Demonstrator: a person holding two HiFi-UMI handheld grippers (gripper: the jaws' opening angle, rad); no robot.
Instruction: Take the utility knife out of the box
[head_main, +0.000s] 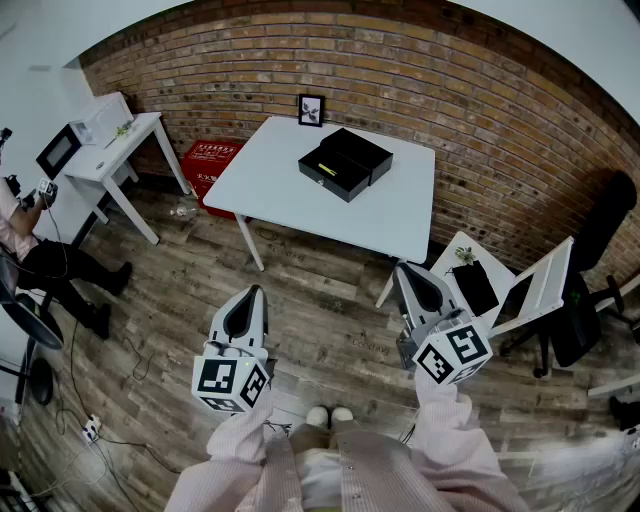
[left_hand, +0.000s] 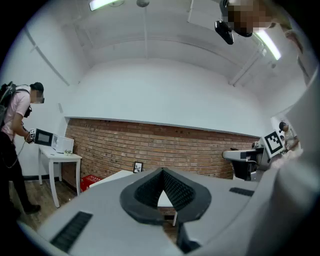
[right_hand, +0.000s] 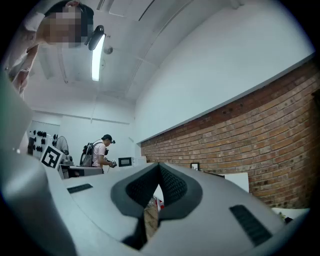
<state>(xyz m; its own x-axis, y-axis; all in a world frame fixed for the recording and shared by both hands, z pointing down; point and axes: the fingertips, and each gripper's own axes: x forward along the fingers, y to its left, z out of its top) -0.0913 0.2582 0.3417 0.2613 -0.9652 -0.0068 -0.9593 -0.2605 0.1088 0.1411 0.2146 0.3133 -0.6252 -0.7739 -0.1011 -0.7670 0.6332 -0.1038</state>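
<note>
A black box lies open on the white table by the brick wall, its lid pushed off toward the back right. Inside the tray lies the utility knife, seen as a small yellow strip. Both grippers hang over the wooden floor, well short of the table and pointing toward it. My left gripper is shut and empty, its tips meeting in the left gripper view. My right gripper is also shut and empty, as the right gripper view confirms. The box is too small to make out in either gripper view.
A framed picture stands at the table's back edge. A red crate sits on the floor to the table's left, beside a white side table and a person. A small white table and a black office chair stand at the right.
</note>
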